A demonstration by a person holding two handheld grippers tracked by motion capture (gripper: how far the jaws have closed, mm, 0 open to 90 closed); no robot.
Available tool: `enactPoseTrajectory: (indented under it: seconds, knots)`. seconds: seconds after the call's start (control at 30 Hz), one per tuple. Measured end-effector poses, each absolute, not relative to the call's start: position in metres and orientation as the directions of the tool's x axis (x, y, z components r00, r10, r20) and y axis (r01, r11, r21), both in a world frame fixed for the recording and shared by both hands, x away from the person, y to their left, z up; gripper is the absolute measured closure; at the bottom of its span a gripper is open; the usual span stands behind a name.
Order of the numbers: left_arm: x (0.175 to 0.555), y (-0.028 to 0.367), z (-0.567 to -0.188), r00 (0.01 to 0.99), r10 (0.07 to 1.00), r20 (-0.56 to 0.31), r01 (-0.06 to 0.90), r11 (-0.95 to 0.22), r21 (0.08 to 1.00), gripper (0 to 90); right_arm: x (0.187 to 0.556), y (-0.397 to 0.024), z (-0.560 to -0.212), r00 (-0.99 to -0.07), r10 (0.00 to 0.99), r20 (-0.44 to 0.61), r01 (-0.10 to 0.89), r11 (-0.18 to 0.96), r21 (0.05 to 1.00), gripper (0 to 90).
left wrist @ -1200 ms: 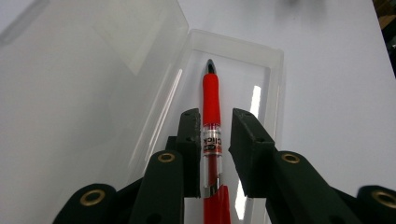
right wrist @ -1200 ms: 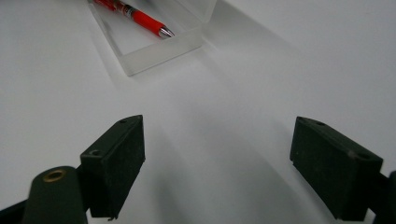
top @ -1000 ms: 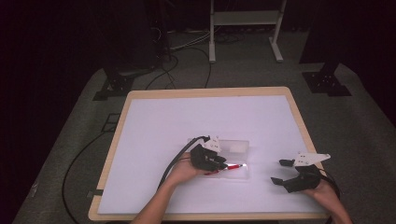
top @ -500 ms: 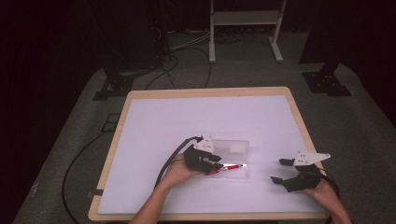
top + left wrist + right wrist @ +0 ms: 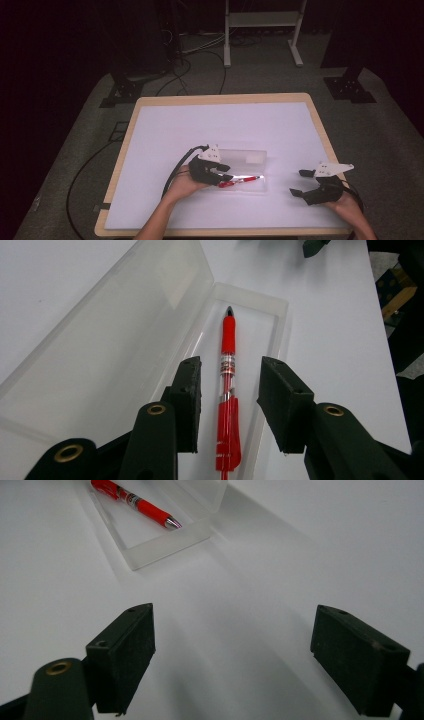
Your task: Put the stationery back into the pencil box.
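Left hand-held gripper (image 5: 227, 390) hovering over open clear case (image 5: 250, 340), jaws just been opening, now spread either side of red pen (image 5: 228, 405), pads not pressing it. Pen lying in case tray, near front middle of white tabletop (image 5: 225, 130). Right hand-held gripper (image 5: 232, 650) sitting well apart at right, jaws spread wide, nothing between. Forearms entering from near edge. Wooden rim framing tabletop; grey floor, cables, dark room surrounding.
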State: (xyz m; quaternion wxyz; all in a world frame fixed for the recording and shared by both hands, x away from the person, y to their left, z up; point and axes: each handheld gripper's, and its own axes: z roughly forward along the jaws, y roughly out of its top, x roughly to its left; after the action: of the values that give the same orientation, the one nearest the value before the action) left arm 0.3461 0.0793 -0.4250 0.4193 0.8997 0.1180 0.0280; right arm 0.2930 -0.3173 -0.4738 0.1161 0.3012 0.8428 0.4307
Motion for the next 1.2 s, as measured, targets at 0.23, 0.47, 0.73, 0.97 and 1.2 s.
enactPoseTrajectory:
  seconds: [0.23, 0.47, 0.73, 0.97, 1.2]
  knots:
    - [0.345, 0.090, -0.424, 0.969, 0.241, -0.042, 0.185, -0.610, 0.771, 57.7, 0.293, -0.317, -0.474, -0.791, 0.608, 0.061, 0.407, 0.449, 0.795, 17.3]
    - [0.344, 0.098, -0.426, 0.964, 0.262, -0.050, 0.202, -0.593, 0.779, 54.7, 0.294, -0.315, -0.474, -0.792, 0.607, 0.060, 0.405, 0.450, 0.796, 17.3]
    - [0.341, 0.110, -0.425, 0.959, 0.278, -0.055, 0.213, -0.580, 0.786, 51.2, 0.294, -0.312, -0.474, -0.793, 0.606, 0.062, 0.408, 0.454, 0.792, 17.3]
    - [0.339, 0.117, -0.427, 0.956, 0.288, -0.057, 0.218, -0.566, 0.795, 47.4, 0.294, -0.312, -0.475, -0.793, 0.606, 0.062, 0.410, 0.455, 0.791, 17.3]
    - [0.336, 0.125, -0.426, 0.952, 0.302, -0.048, 0.217, -0.556, 0.802, 43.6, 0.294, -0.311, -0.475, -0.794, 0.606, 0.059, 0.408, 0.457, 0.791, 17.3]
